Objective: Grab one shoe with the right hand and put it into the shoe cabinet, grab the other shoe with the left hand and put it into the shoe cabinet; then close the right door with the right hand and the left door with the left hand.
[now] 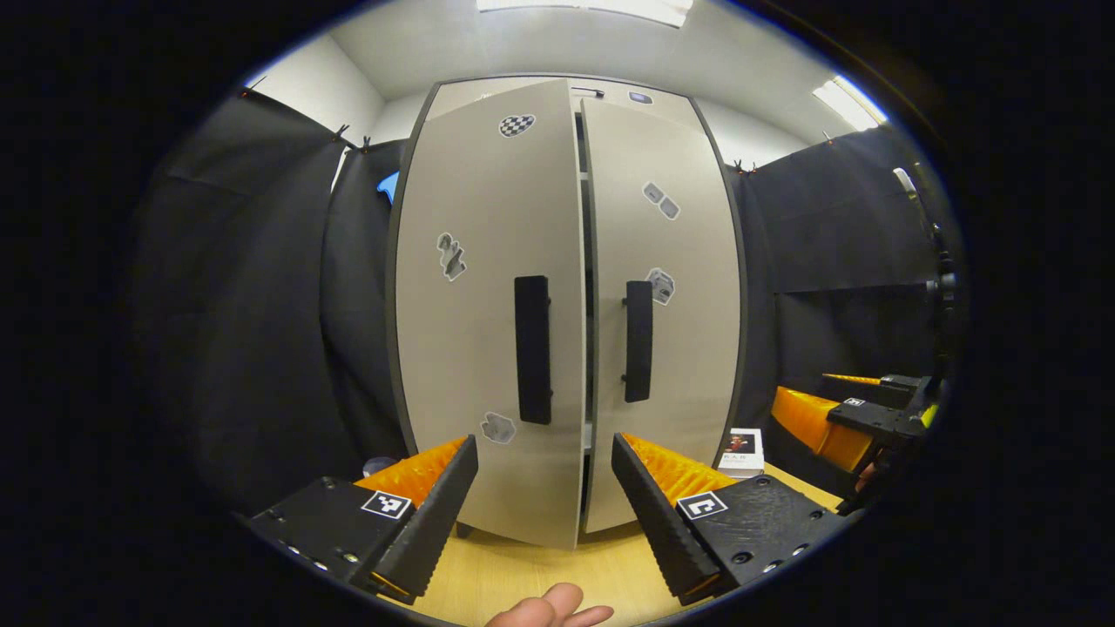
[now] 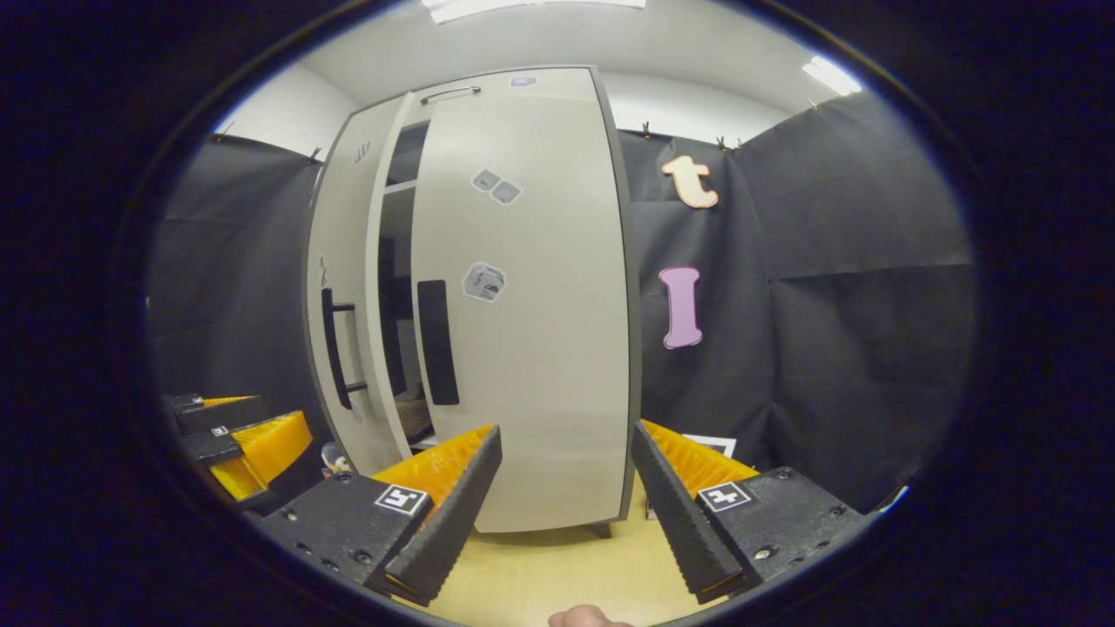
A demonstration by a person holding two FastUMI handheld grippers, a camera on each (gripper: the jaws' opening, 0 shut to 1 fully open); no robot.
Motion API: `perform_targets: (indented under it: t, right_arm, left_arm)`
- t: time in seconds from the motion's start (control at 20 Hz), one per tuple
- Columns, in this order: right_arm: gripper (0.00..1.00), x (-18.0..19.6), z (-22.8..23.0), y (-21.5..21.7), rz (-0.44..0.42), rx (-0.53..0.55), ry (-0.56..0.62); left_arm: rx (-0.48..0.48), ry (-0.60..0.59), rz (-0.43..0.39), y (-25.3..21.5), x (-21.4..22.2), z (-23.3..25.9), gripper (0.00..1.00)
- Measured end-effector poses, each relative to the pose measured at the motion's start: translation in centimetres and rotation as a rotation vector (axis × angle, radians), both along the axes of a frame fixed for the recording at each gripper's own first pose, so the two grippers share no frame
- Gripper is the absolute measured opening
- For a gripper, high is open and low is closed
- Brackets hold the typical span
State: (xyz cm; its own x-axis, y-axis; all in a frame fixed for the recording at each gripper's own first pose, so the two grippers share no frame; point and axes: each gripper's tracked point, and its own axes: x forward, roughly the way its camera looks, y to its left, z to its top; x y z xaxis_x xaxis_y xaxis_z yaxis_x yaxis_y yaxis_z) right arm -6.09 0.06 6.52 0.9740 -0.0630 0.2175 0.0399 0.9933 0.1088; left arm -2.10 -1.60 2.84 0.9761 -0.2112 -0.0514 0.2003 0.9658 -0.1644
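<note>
- Nearest, the left gripper [image 1: 544, 501] hangs with jaws spread and empty before the shoe cabinet [image 1: 566, 305]; the right gripper [image 2: 566, 501] is likewise spread on nothing.
- Risk, as I judge it: the left door [image 1: 488, 313] stands slightly ajar, so a glancing push on its handle [image 1: 532, 348] could leave it unlatched or let it bounce back.
- The right door [image 2: 523, 305] looks nearly shut.
- Farther in, through the gap, something dim sits on a lower shelf, possibly a shoe [image 2: 416, 416].

shoes (in cabinet [image 1: 488, 287]) hidden; stickers [image 1: 450, 256] unclear
</note>
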Motion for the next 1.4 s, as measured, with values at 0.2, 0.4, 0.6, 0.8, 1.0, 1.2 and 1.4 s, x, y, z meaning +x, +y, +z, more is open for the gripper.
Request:
perform_targets:
  t: [0.2,0.4,0.6,0.8,1.0,1.2,1.4]
  right_arm:
    - [0.98,-0.2,0.6,0.4,0.002,-0.048,-0.032]
    - [0.98,-0.2,0.5,0.3,-0.006,-0.099,-0.033]
    - [0.98,0.1,0.2,0.1,0.011,-0.084,-0.022]
    - [0.98,0.3,-0.4,-0.1,0.022,-0.091,-0.005]
    - [0.98,0.2,-0.4,0.1,0.031,-0.101,-0.011]
    - [0.98,0.1,-0.9,0.1,0.041,-0.108,0.001]
    - [0.98,0.0,-1.2,0.0,0.048,-0.104,0.003]
  left_arm:
    - [-0.018,-0.001,0.005,0.0,0.1,0.1,0.96]
    - [-0.036,0.028,0.003,-0.4,0.2,-0.4,0.95]
    - [-0.007,0.002,-0.021,-1.2,0.0,0.0,0.95]
    - [0.011,-0.004,-0.026,-1.6,0.0,0.3,0.95]
    - [0.010,0.019,-0.023,-1.7,0.0,-0.2,0.95]
    - [0.021,0.021,-0.026,-1.8,-0.1,-0.3,0.95]
    - [0.022,0.020,-0.033,-1.9,0.0,-0.4,0.95]
